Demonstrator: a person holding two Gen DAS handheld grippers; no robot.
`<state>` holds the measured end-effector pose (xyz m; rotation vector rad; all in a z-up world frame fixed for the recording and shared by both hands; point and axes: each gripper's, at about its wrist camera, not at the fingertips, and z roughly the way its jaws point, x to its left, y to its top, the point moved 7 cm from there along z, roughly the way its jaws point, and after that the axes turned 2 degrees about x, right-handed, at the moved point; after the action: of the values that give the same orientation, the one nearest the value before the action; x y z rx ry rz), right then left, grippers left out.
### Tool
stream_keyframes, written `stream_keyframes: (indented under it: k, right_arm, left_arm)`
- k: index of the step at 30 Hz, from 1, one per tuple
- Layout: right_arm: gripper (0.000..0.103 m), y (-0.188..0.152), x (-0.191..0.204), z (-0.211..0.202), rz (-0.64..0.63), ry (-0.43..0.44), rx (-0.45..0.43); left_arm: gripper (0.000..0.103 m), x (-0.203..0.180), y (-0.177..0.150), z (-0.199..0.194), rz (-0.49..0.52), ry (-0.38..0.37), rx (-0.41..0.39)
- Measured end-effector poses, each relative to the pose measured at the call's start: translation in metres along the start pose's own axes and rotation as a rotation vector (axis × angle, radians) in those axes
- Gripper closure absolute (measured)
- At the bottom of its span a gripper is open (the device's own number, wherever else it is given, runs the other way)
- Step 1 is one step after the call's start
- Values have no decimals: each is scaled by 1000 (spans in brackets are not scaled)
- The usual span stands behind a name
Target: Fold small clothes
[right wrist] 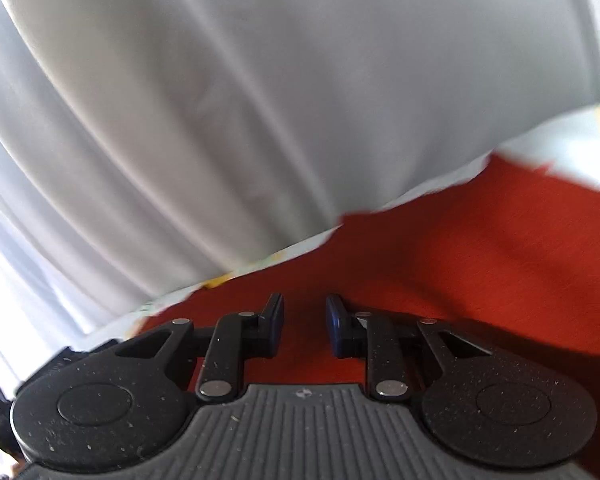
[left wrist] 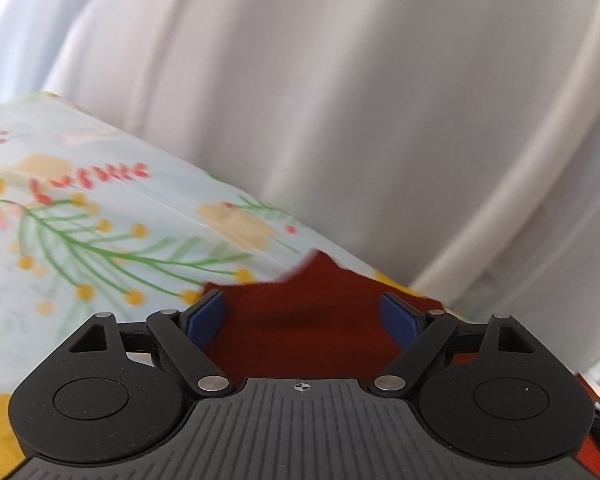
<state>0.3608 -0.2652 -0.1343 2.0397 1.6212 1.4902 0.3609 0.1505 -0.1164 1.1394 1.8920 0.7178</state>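
A dark red garment [left wrist: 320, 280] lies on a floral bedsheet [left wrist: 100, 220]. My left gripper [left wrist: 302, 317] hangs just over it, jaws wide open, blue pads [left wrist: 206, 316] on either side of the cloth without pressing it. In the right wrist view the same red garment [right wrist: 460, 260] fills the lower right, its far edge ragged and blurred. My right gripper [right wrist: 305, 316] is low over the cloth. A narrow gap stands between its fingers [right wrist: 275, 316], red fabric shows through the gap, and nothing is pinched.
White curtain folds [left wrist: 340, 100] hang right behind the bed's far edge and fill the upper part of both views [right wrist: 220, 100]. A pale strip of the bedsheet [right wrist: 560, 140] borders the garment on its far side. Both views are motion-blurred.
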Motion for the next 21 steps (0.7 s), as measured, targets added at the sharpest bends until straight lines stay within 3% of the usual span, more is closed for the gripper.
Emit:
stream_keyframes:
  k: [1, 2, 4, 6, 7, 8, 14, 17, 21]
  right_arm:
    - [81, 6, -15, -11, -18, -67, -20]
    - [81, 11, -29, -22, -28, -117, -41]
    - [81, 20, -49, -44, 5, -174, -76]
    - [76, 25, -54, -59, -49, -302, -96]
    - [73, 26, -56, -64, -63, -369, -100]
    - [73, 24, -56, -70, -51, -383, -95]
    - [73, -12, -11, -104, 20, -198, -33]
    - [73, -36, 22, -114, 22, -101, 2]
    - [73, -51, 48, -113, -21, -50, 61]
  left_arm:
    - [10, 11, 2, 0, -18, 68, 5]
    - [10, 22, 3, 0, -64, 85, 24]
    - [11, 39, 10, -6, -154, 44, 31]
    - [11, 49, 13, -15, -184, 63, 66]
    - [11, 51, 11, -22, -195, 36, 84]
    - [11, 54, 11, -30, -221, 8, 105]
    - [12, 55, -16, -86, -432, -162, 219]
    - [12, 51, -31, -104, -469, -177, 260]
    - [12, 41, -38, -118, -441, -166, 275]
